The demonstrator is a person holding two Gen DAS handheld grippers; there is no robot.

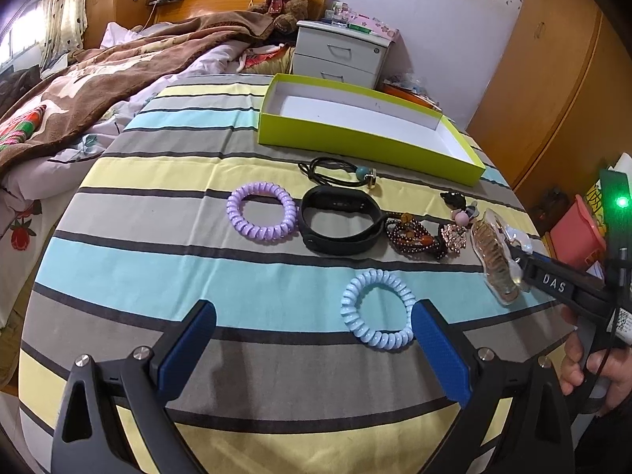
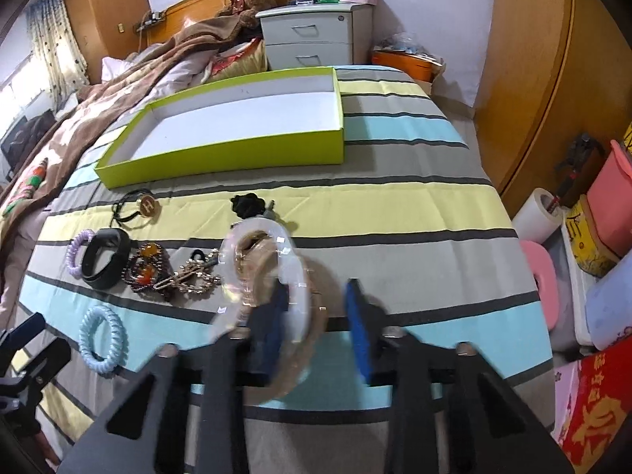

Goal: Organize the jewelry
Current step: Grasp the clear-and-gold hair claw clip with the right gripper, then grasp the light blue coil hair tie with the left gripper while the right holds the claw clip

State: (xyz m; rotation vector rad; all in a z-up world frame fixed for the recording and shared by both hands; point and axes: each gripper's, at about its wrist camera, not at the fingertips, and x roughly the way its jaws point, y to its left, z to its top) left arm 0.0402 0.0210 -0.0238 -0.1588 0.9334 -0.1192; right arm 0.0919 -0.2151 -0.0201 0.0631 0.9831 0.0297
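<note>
Lime-green box point(image 1: 355, 140) with white inside lies open on striped cloth point(image 1: 158, 237).

Left tongs point(image 1: 314, 349) gape above the striped bed point(image 1: 158, 245), blue coil tie point(image 1: 377, 310) just beside one pad; right tongs point(image 1: 517, 262) pinch a clear bangle point(image 1: 495, 254) near the bed's right edge; green box point(image 1: 367, 130) at the far edge.

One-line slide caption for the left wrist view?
Open left tool hovers by a blue coil tie; right tool grips a clear bangle.

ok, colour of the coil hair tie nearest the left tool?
Pale blue; the coil hair tie shows best in the left wrist view, beside the left tool.
</note>
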